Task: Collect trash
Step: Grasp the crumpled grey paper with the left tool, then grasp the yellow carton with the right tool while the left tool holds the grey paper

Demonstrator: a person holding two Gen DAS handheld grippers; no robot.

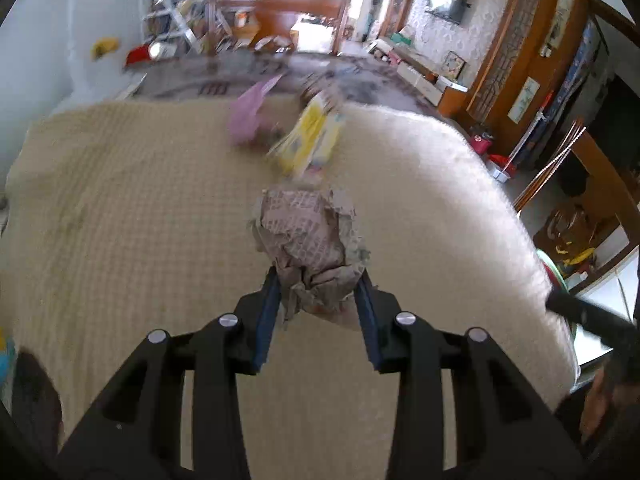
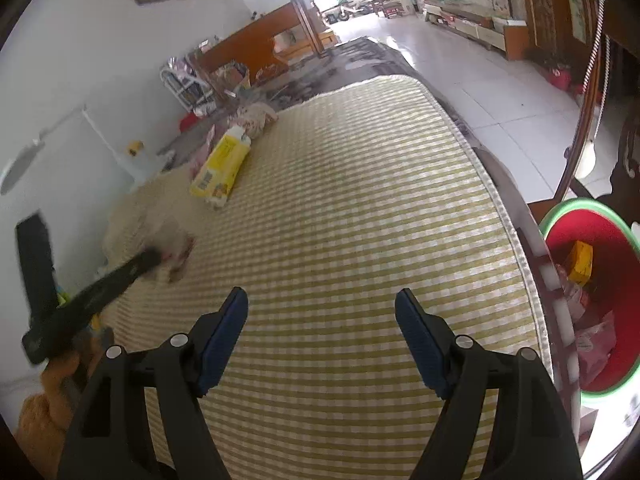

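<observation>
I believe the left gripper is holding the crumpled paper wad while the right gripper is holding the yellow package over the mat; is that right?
Not quite. The left gripper does hold the crumpled paper wad, but the right gripper is open and holds nothing. The right wrist view shows the yellow package lying far off on the striped mat.

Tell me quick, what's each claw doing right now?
Left gripper: closed on the crumpled paper wad.
Right gripper: open, holding nothing, above the striped mat.
</observation>
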